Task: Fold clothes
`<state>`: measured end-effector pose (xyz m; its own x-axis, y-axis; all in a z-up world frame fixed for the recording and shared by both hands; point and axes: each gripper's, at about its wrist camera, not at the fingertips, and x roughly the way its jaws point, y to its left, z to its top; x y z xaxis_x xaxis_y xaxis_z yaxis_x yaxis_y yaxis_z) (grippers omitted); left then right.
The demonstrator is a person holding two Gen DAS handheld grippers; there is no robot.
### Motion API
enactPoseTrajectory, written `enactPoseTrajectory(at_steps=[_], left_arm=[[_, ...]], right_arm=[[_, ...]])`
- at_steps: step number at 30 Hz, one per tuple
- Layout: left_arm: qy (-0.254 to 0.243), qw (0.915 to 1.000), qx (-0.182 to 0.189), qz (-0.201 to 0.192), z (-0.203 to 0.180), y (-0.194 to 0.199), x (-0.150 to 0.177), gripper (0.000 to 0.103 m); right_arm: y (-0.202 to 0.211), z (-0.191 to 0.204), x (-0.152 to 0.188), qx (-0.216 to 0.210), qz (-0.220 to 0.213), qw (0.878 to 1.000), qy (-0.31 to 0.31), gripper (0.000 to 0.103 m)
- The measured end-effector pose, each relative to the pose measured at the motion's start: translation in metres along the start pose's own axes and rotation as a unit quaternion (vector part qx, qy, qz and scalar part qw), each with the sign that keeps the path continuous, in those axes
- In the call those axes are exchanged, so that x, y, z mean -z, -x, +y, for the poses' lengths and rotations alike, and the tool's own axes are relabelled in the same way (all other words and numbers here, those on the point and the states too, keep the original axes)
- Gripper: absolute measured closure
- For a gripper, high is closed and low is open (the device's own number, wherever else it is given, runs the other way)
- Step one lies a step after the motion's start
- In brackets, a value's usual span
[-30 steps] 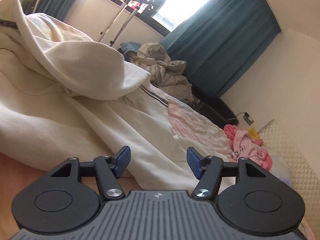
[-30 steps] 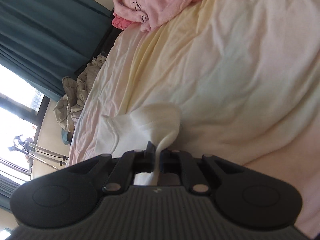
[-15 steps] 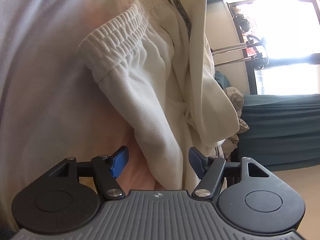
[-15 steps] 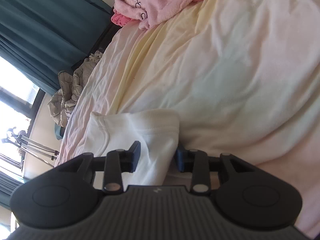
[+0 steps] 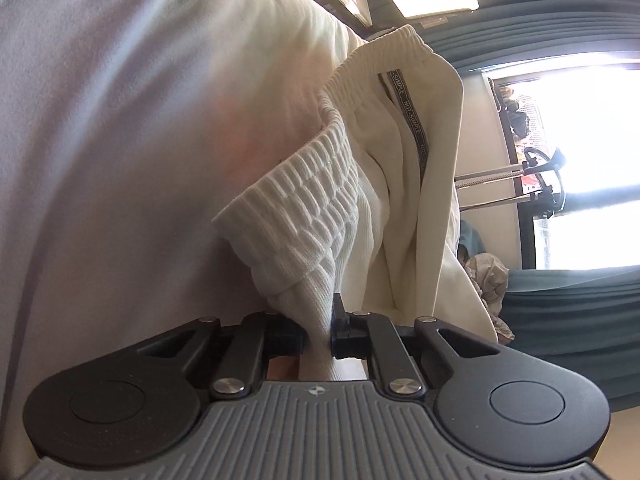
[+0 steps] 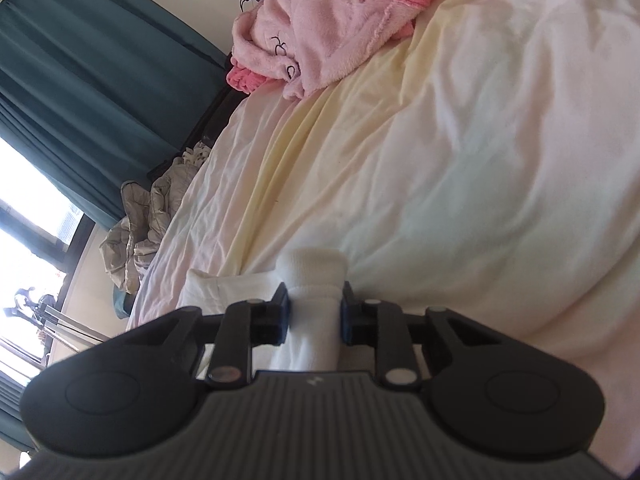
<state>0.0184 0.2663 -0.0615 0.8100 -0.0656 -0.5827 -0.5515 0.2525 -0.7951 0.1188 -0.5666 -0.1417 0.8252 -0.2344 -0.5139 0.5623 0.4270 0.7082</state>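
Left claw [image 5: 319, 330] has clamped the trousers' [image 5: 392, 208] ribbed waistband edge; right claw [image 6: 314, 314] closing on their hem.

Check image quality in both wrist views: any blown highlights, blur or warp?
Left wrist view: the window is blown out to white, the backlit cream trousers stay sharp, and the curtain bows with fisheye warp. Right wrist view: the window is clipped, the bedsheet is soft and washed out, and the corners are vignetted.
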Motion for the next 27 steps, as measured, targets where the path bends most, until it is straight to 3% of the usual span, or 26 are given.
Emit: enactPoseTrajectory(at_steps=[6,10,16,21,24,26,27], left_arm=[[-0.052,0.9970,0.029,-0.049,-0.028,0.038,-0.039,0.094],[-0.057,0.9974,0.037,-0.025,-0.032,0.054,-0.068,0.094],[-0.076,0.9970,0.001,0.014,-0.007,0.040,-0.073,0.094],[-0.092,0.9953,-0.005,0.028,0.013,0.029,-0.073,0.092],[-0.118,0.9924,-0.012,0.033,0.014,0.031,-0.072,0.079],[-0.149,0.9880,-0.026,0.030,0.008,0.037,-0.068,0.063],[-0.169,0.9849,-0.030,0.026,0.004,0.043,-0.066,0.049]], right_arm=[[0.028,0.014,-0.013,-0.013,-0.059,0.998,-0.003,0.082],[0.043,0.003,-0.026,-0.009,-0.081,0.996,-0.026,0.083],[0.030,-0.035,-0.016,0.069,-0.010,0.994,-0.089,0.083],[0.027,-0.042,-0.013,0.067,0.013,0.995,-0.076,0.081],[0.032,-0.029,-0.013,0.081,0.012,0.996,-0.029,0.075],[0.038,-0.022,-0.011,0.097,0.002,0.995,-0.005,0.063],[0.041,-0.018,-0.010,0.102,-0.004,0.995,0.003,0.060]])
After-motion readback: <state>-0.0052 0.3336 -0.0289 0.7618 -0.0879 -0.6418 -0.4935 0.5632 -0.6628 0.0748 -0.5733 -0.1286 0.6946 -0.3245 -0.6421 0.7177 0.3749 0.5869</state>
